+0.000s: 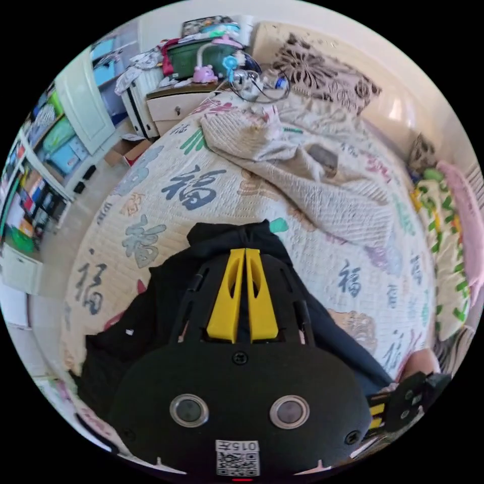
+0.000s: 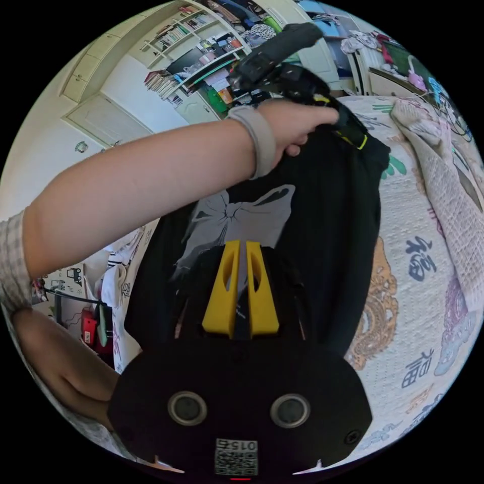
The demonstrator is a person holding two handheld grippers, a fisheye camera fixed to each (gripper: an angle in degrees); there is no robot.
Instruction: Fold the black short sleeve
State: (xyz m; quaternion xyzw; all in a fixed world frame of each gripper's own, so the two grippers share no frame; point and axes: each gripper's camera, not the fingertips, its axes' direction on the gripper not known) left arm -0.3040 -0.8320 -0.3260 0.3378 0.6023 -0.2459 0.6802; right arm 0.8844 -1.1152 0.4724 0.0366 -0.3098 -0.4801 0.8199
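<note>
Shirt: the black shirt (image 2: pixel 333 212) is spread on a bed (image 1: pixel 201 166), over a quilt printed with characters; a pale bow print (image 2: pixel 237 217) is seen on its front in the right gripper view.
Left gripper: the left gripper (image 1: pixel 245 252) is seen in its own view with its yellow jaws brought together, tips at a bunched edge of the shirt; black cloth appears pinched between them.
Left gripper, from the other side: it (image 2: pixel 353 132) is held in a hand (image 2: pixel 297 123) at the far end of the shirt, a grey band on the wrist.
Right gripper: the right gripper (image 2: pixel 240 244) is seen with jaws nearly closed over the bow print; whether cloth is caught cannot be told.
Right gripper, from the left gripper view: it (image 1: pixel 398 403) is seen at the shirt's edge.
Surroundings: a beige blanket (image 1: pixel 302 166) is heaped farther up the bed, and shelves (image 2: pixel 201 55) line the wall.
</note>
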